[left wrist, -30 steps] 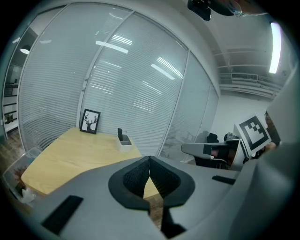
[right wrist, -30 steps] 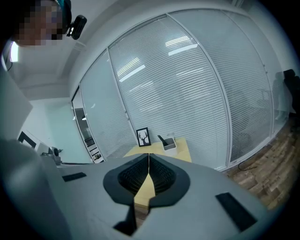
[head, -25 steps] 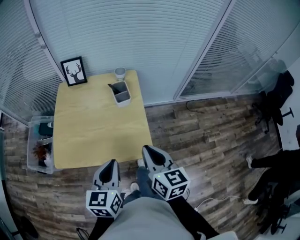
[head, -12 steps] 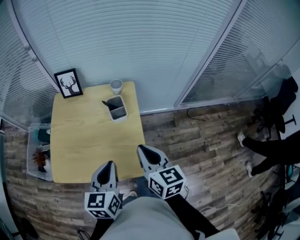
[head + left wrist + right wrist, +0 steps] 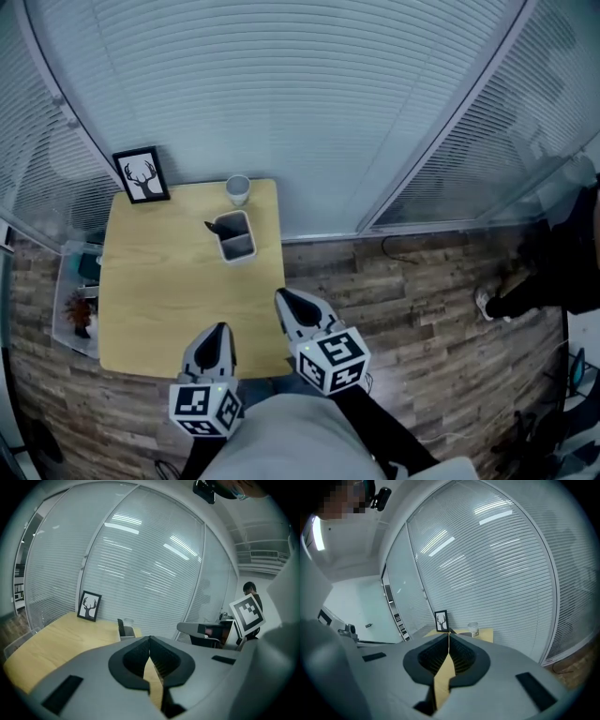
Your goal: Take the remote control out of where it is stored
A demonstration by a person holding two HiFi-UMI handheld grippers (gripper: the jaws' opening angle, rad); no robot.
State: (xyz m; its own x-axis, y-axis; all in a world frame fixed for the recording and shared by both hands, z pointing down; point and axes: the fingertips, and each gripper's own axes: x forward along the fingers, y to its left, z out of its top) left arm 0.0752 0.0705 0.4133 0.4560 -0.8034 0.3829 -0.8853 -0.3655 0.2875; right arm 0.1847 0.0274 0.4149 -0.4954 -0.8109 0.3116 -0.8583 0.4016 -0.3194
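In the head view, I have the left gripper (image 5: 220,330) and the right gripper (image 5: 284,300) at the near edge of the worktop (image 5: 169,300), a smooth, pale wooden square. Well apart from both, toward the far edge, stands a grey rectangular holder (image 5: 238,240) with the dark remote control (image 5: 215,226) leaning out of it. A white cup (image 5: 238,189) sits just behind the holder, and a black-framed deer picture (image 5: 142,175) stands at the far left corner. Only this view shows me the clear plastic box (image 5: 77,305) on the plank floor (image 5: 422,309).

The left gripper view shows its ribbed black pads pressed together with nothing between them. It also shows the remote as a flat slab upright in the holder.

In the right gripper view the jaws likewise meet, empty. I see the picture and cup beyond them, but the holder hardly shows.
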